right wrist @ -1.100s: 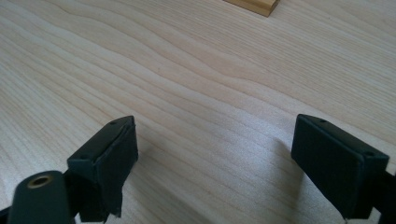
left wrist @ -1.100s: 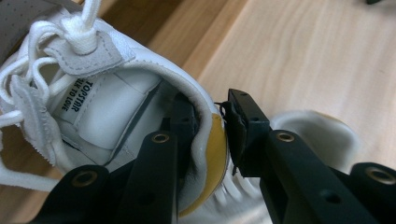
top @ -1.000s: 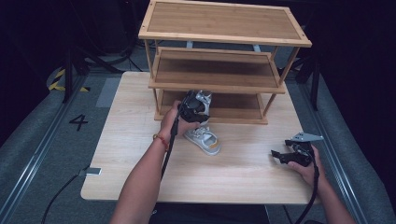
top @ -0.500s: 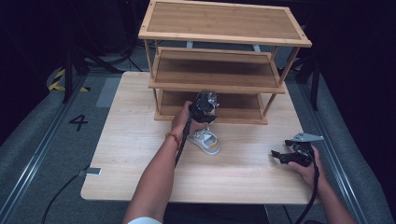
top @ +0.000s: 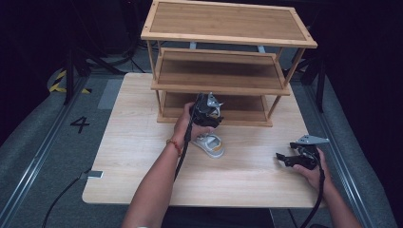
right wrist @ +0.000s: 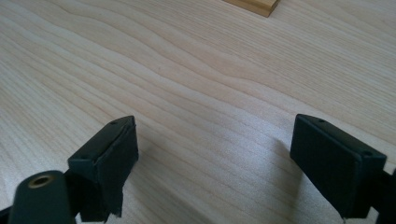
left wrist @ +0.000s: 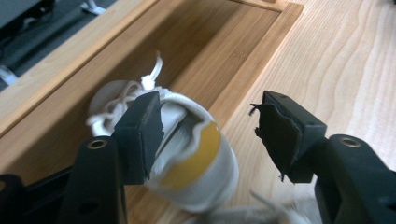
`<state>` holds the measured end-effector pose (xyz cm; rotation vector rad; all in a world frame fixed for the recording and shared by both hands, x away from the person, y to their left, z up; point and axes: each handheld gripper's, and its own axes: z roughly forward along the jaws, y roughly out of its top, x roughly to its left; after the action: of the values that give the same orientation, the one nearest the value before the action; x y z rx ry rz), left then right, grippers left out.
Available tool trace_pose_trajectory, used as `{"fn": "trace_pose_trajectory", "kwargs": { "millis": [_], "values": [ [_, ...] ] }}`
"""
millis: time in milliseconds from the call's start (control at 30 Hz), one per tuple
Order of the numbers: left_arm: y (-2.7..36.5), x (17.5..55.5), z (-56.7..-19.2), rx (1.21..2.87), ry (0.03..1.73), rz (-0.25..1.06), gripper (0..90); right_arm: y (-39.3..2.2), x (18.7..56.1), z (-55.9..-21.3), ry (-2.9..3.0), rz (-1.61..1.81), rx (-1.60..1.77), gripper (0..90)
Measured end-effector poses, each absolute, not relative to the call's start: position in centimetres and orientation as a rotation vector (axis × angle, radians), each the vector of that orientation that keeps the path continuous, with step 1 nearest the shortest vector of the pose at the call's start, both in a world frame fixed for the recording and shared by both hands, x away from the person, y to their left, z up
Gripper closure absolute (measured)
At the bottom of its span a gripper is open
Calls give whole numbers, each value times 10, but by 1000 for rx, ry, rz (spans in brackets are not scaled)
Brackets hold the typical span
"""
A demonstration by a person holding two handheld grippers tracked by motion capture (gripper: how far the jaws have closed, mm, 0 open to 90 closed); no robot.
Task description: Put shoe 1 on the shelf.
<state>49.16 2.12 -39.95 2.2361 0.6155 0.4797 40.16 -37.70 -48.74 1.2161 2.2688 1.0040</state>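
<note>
The shoe (left wrist: 187, 154) I'm working lies partly in the rack's (top: 223, 80) bottom shelf, toe inward, heel (yellow insole showing) hanging over the front edge onto the table (top: 142, 142). A second shoe (top: 211, 145) sits on the table just in front of the rack. My left gripper (top: 209, 110) has just been opening: its jaws stand apart, one touching the shoe's side, the other clear of it. My right gripper (top: 290, 159) hangs near the table's right edge, well apart from both shoes, jaws wide over bare wood.
</note>
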Motion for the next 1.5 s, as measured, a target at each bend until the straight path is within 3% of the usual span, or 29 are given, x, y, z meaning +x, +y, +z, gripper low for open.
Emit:
{"fn": "trace_pose_trajectory", "kwargs": {
  "millis": [400, 733, 933, 1133, 1200, 1300, 1433, 1500],
  "values": [
    [45, 499, -424, 2197, 762, 413, 370, -377, 402, -487, 2269, 1004, 1216, 154],
    [32, 520, -447, 2203, 835, 377, 169, -377, 402, -487, 2269, 1005, 1216, 155],
    [26, 524, -449, 2163, 882, 425, 178, -377, 402, -487, 2269, 1004, 1216, 154],
    [25, 536, -448, 2166, 928, 600, 243, -377, 402, -487, 2269, 1005, 1216, 154],
    [26, 542, -447, 2211, 861, 555, 252, -377, 402, -487, 2269, 1004, 1216, 154],
    [25, 537, -446, 2191, 934, 535, 254, -377, 402, -487, 2269, 1004, 1217, 154],
    [40, 533, -436, 2218, 834, 549, 277, -377, 402, -487, 2268, 1005, 1217, 154],
    [46, 522, -434, 2136, 913, 499, 273, -377, 402, -487, 2269, 1005, 1217, 154]
  ]
}}
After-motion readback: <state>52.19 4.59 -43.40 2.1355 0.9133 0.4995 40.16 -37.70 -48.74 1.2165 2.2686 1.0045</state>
